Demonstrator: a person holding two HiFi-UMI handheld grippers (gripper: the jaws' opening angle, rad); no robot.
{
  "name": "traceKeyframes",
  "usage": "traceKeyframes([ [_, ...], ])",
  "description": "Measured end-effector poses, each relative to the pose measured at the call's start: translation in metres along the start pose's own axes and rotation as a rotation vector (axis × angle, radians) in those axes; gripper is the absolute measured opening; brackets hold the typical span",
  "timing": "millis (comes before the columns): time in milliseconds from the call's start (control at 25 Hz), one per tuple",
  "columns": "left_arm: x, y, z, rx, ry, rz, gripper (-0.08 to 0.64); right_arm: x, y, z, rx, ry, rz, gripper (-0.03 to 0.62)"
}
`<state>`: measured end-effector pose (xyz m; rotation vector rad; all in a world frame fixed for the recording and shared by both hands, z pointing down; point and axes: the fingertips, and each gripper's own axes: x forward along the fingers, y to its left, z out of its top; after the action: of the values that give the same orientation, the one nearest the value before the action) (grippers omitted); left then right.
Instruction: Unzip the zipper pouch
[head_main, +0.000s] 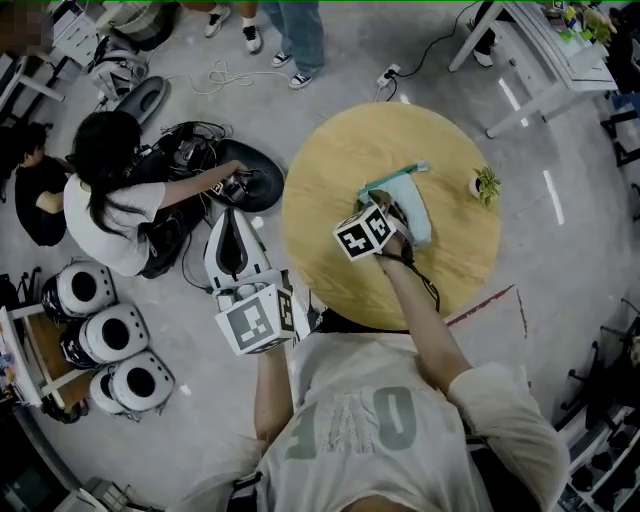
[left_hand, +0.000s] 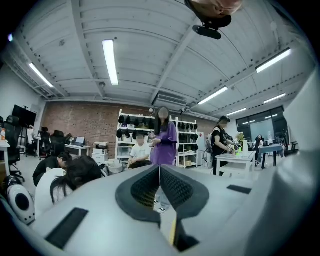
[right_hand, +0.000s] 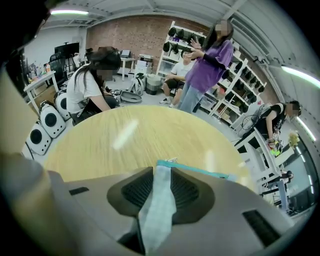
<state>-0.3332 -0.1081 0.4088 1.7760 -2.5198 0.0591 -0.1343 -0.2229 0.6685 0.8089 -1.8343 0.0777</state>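
Observation:
A pale blue zipper pouch (head_main: 416, 208) with a teal zipper (head_main: 395, 180) lies on the round wooden table (head_main: 330, 190), right of centre. My right gripper (head_main: 392, 216) points steeply down onto the pouch's near end. In the right gripper view a fold of the pouch (right_hand: 157, 205) fills the gap between the ribbed pads, so my right gripper (right_hand: 159, 176) is shut on it, and the zipper (right_hand: 200, 170) runs off to the right. My left gripper (head_main: 231, 214) hangs off the table's left side, level and shut, with nothing in it (left_hand: 160, 172).
A small potted plant (head_main: 487, 184) stands near the table's right edge. A person (head_main: 110, 190) sits on the floor at the left among cables and black gear. Round white devices (head_main: 112, 335) line the lower left. White tables (head_main: 545, 70) stand at the upper right.

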Motion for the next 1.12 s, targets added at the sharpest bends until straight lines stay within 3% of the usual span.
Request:
traceKeyframes([
  [200, 0.001, 0.005, 0.000, -0.006, -0.003, -0.001, 0.028, -0.002, 0.000, -0.001, 0.015, 0.015, -0.006, 0.053],
  [520, 0.006, -0.005, 0.004, -0.019, -0.028, -0.043, 0.028, -0.049, -0.026, 0.016, 0.108, -0.094, 0.005, 0.037],
  [920, 0.014, -0.063, 0.038, -0.031, -0.099, -0.193, 0.028, -0.166, -0.090, 0.038, 0.299, -0.407, 0.094, 0.035],
  [1120, 0.007, -0.113, 0.066, -0.026, -0.171, -0.341, 0.029, -0.231, -0.113, 0.045, 0.315, -0.587, 0.178, 0.035],
])
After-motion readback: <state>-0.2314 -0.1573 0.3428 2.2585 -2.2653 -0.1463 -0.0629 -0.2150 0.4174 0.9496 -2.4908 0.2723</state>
